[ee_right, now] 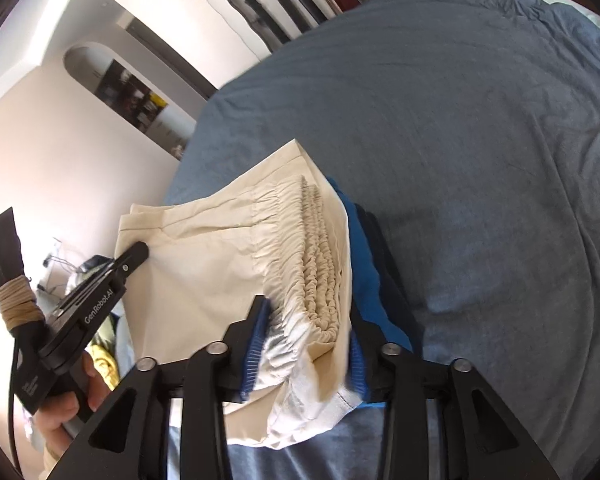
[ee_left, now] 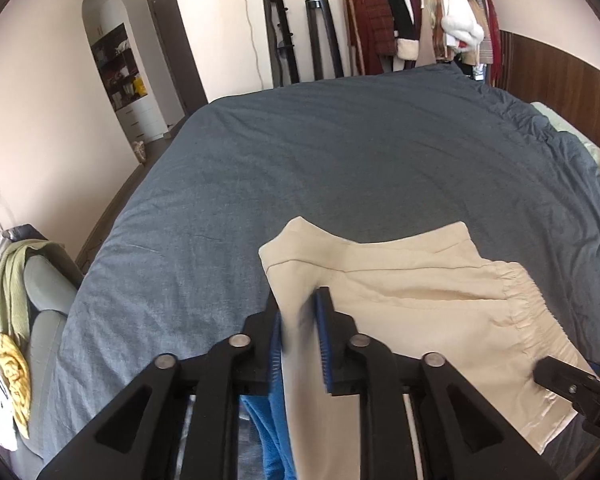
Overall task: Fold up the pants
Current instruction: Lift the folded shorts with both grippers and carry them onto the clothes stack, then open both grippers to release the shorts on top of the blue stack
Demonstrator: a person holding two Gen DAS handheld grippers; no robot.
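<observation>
The cream pants [ee_left: 412,304] are folded into a thick bundle and held in the air above the blue-grey bed [ee_left: 340,152]. My left gripper [ee_left: 300,340] is shut on the bundle's left edge. My right gripper [ee_right: 304,344] is shut on the gathered elastic waistband [ee_right: 320,264] at the other end. In the right wrist view the left gripper [ee_right: 134,256] grips the far side of the pants [ee_right: 204,264]. In the left wrist view the right gripper [ee_left: 576,388] shows at the lower right edge. A blue garment [ee_right: 364,256] lies under the pants.
A clothes rack [ee_left: 420,12] with hanging garments stands beyond the bed's far side. A grey chair [ee_left: 32,312] piled with clothes is at the left. A wooden headboard [ee_left: 560,80] and pillows are at the right. A wall niche with shelves [ee_left: 120,68] is at the far left.
</observation>
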